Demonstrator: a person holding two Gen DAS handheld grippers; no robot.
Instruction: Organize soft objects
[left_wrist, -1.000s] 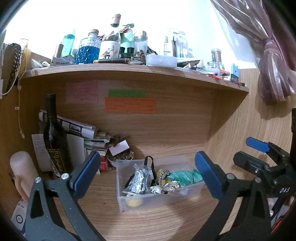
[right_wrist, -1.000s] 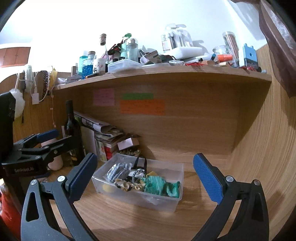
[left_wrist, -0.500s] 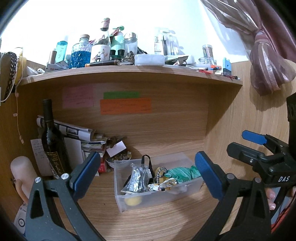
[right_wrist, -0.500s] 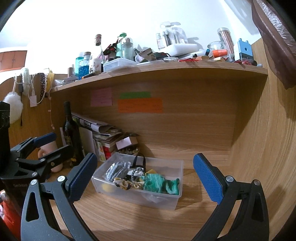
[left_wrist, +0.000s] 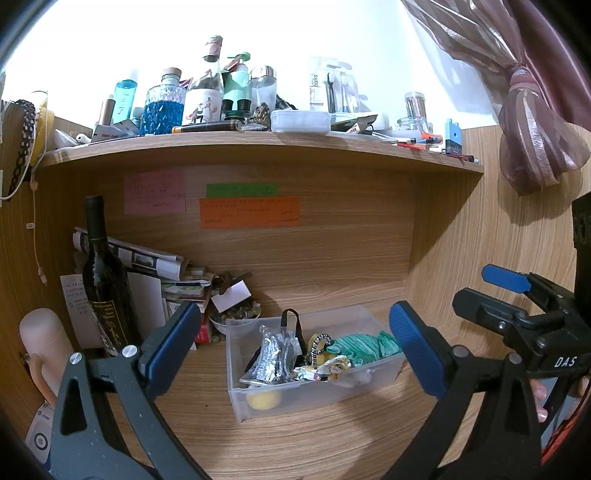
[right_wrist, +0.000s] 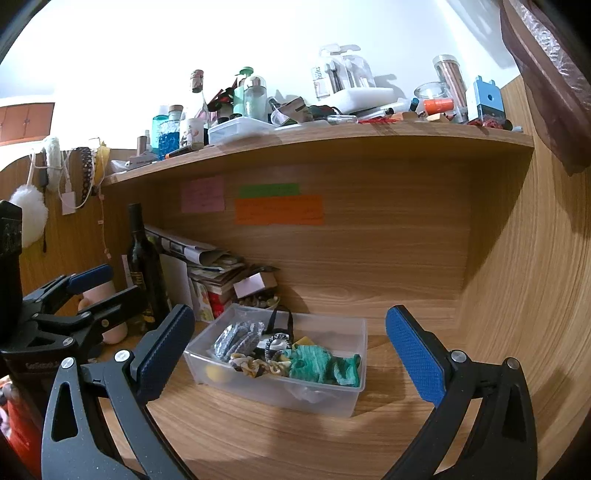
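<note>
— On the wooden desk (left_wrist: 332, 435), below the cluttered shelf (left_wrist: 258, 147), what is seen?

— A clear plastic bin (left_wrist: 314, 395) is set on the desk surface, a little out from the back panel. Soft items are piled inside it: a green cloth (left_wrist: 364, 343) toward the right end, a patterned scrunchie (left_wrist: 328, 367) in front of it, and a silvery grey fabric piece (left_wrist: 275, 354) toward the left. Something yellow (left_wrist: 263, 399) is seen through the front wall at the bottom. A black strap loop (left_wrist: 291, 321) is raised above the rim.

— How is the left gripper (left_wrist: 291, 350) held?

— It is held spread wide above the desk, nothing between its blue pads (left_wrist: 173, 343), with the bin framed between the fingers but not touched.

— And the right gripper (right_wrist: 290, 350)?

— It is likewise held wide apart and empty, short of the bin, which is seen from its right front corner. The left gripper is caught at the left edge of that view, and the right gripper at the right edge of the left wrist view.

— What is placed around the bin?

— A dark wine bottle (left_wrist: 105, 284) is stood upright to the left, with a stack of papers (left_wrist: 159, 266) behind it. Pink, green and orange notes (left_wrist: 249, 212) are stuck on the back panel.
</note>
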